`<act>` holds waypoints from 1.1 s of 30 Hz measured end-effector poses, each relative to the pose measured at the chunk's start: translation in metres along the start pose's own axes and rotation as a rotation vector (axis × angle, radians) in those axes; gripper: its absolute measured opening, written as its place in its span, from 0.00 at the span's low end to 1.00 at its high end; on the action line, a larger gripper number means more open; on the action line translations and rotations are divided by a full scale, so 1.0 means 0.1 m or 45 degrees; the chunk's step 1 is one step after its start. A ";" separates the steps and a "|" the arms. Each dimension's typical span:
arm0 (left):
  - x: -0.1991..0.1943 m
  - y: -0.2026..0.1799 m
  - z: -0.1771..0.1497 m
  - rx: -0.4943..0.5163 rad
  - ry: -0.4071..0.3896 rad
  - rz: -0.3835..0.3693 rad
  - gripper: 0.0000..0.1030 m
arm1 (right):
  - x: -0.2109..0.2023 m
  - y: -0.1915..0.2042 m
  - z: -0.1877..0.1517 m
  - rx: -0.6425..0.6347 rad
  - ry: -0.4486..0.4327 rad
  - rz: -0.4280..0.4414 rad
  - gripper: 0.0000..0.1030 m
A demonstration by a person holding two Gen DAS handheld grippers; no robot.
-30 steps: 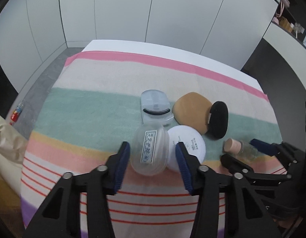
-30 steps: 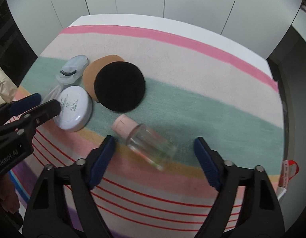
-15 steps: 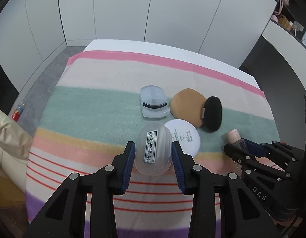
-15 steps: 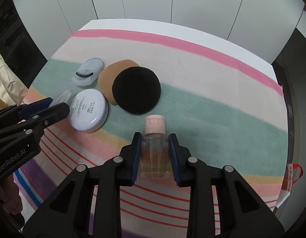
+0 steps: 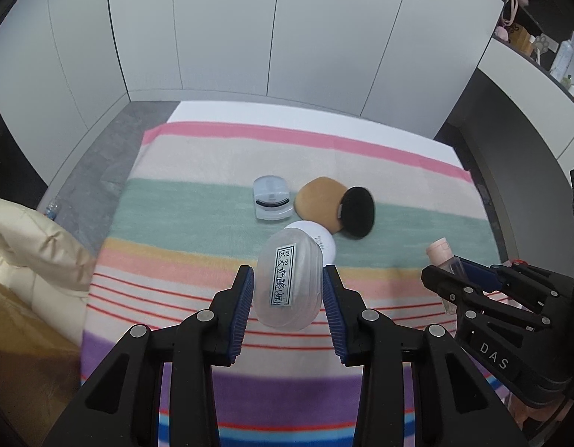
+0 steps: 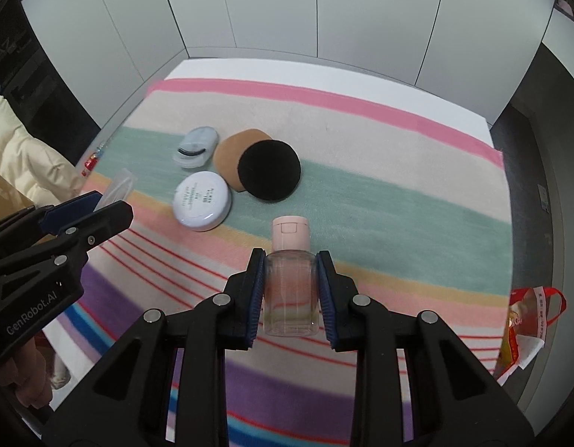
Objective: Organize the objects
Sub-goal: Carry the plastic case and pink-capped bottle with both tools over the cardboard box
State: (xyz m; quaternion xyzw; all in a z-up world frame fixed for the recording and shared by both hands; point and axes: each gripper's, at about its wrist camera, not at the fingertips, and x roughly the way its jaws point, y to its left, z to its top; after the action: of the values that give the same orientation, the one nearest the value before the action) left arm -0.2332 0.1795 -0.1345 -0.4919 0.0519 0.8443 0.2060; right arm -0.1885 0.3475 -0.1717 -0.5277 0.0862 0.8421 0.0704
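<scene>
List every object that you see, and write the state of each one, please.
left gripper: shut on the oval clear case, lifted
right gripper: shut on the clear bottle, pink cap closed
white compact: closed, lying flat
black puff: overlapping the tan puff
eyelash curler case: closed

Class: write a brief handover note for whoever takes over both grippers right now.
Left gripper: shut on the clear oval plastic case with a printed label, lifted off the striped blanket.
Right gripper: shut on the clear bottle with a pink cap, also lifted.
On the blanket: white round compact, tan puff, black puff, clear eyelash-curler case.
Done: two pickups. Left: placing everything.
</scene>
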 end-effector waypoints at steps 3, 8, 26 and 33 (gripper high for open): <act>-0.18 -0.06 0.00 0.012 -0.018 0.003 0.37 | -0.19 -0.03 -0.02 0.016 -0.014 0.006 0.27; -0.50 -0.14 -0.03 0.020 -0.055 0.001 0.37 | -0.58 -0.07 -0.09 0.033 -0.038 0.009 0.27; -1.38 -0.37 -0.35 0.021 -0.144 -0.022 0.37 | -1.53 0.01 -0.47 0.040 -0.127 0.009 0.27; -1.48 -0.35 -0.47 0.029 -0.177 -0.031 0.37 | -1.67 -0.01 -0.60 0.054 -0.151 0.011 0.27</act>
State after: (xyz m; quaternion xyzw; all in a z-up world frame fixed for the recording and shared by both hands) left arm -0.1174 0.1540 -0.0285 -0.4304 0.0412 0.8731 0.2251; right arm -0.0631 0.3306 -0.0471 -0.4750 0.1020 0.8701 0.0829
